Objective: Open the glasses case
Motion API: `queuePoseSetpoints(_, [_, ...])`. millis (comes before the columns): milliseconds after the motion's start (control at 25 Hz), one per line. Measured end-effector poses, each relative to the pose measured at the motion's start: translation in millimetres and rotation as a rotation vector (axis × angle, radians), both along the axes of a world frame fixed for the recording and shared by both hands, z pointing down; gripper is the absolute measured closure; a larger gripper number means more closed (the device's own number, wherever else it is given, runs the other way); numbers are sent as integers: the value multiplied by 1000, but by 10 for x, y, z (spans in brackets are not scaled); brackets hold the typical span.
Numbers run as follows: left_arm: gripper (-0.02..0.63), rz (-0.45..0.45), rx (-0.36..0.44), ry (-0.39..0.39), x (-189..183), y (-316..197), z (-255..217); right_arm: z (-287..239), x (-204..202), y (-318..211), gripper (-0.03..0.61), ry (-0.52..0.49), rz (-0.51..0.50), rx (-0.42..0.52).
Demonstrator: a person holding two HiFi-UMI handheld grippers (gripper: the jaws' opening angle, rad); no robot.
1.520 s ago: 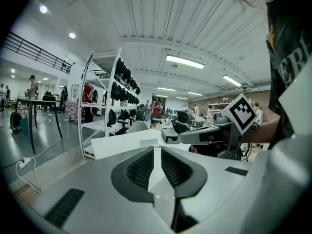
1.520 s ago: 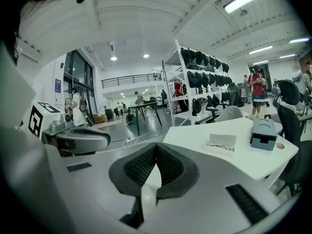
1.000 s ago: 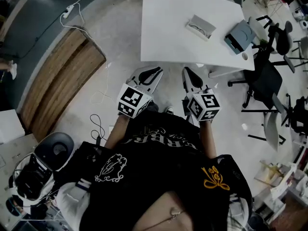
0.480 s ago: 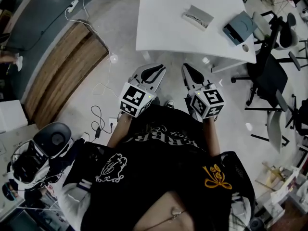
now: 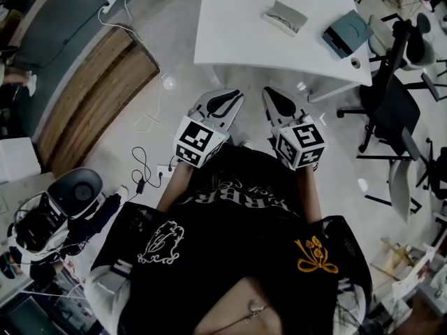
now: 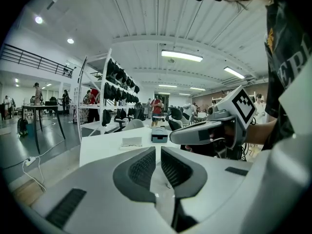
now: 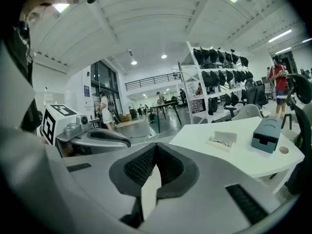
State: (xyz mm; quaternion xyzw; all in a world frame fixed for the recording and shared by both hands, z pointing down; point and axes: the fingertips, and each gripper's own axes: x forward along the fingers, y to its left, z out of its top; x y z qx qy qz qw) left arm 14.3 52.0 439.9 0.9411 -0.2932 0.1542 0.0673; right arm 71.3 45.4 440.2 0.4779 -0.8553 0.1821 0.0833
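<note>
The blue-grey glasses case (image 5: 346, 35) lies closed at the right end of the white counter (image 5: 237, 33), near a white open tray (image 5: 285, 17). Both grippers hang side by side over the floor (image 5: 174, 68), short of the counter's near edge and well apart from the case. The left gripper (image 5: 230, 98) shows only a narrow slit between its jaws, nothing in it, and the right gripper (image 5: 274, 95) has its jaws pressed together, empty.

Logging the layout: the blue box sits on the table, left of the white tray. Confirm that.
Not left: the blue box sits on the table, right of the white tray. The head view shows it.
</note>
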Motion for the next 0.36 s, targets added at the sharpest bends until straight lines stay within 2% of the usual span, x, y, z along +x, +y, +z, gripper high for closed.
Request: queuePoseSetpoints(360, [568,5,18,0,46,72,70,58,-18,56,565,11,-14,14])
